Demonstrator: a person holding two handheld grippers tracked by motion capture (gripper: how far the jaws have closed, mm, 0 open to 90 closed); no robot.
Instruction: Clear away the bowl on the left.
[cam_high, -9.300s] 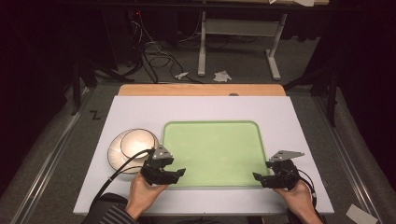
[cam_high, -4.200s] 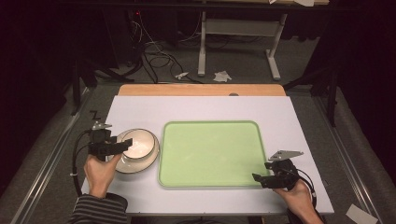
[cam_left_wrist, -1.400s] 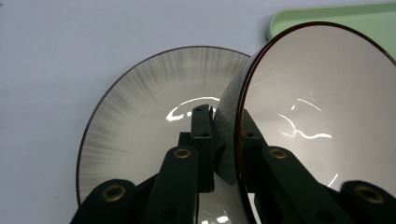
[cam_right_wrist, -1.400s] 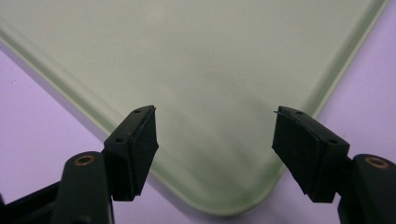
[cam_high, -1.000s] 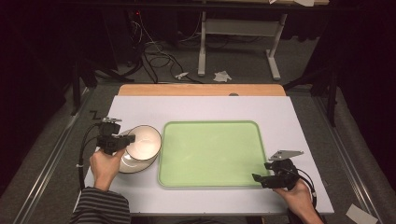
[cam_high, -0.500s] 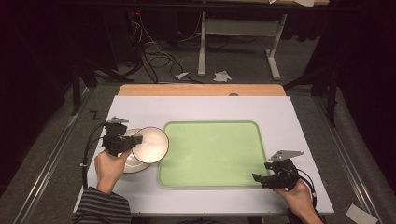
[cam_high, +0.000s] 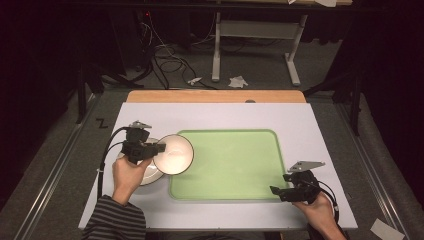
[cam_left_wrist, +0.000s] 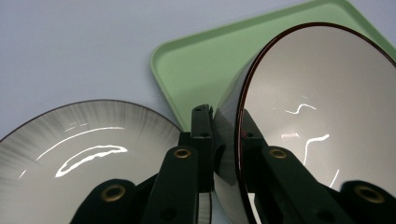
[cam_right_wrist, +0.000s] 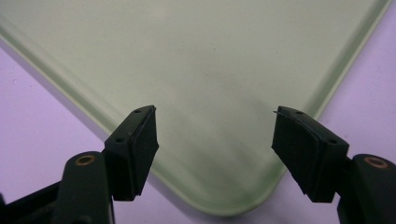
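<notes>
Bowl (cam_high: 173, 154) empty, tilted, over bare green tray (cam_high: 235, 165) edge.

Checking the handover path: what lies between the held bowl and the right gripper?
Only the bare green tray: in the high view nothing lies on it between the bowl, held by the left gripper, and the right gripper.

Left gripper (cam_high: 159, 146) clamps the rim of a tilted bowl (cam_high: 173, 154) above the green tray's (cam_high: 235, 160) left edge, plate (cam_high: 146, 175) beneath; right gripper (cam_high: 276, 191), jaws apart, at the tray's near-right corner.
</notes>
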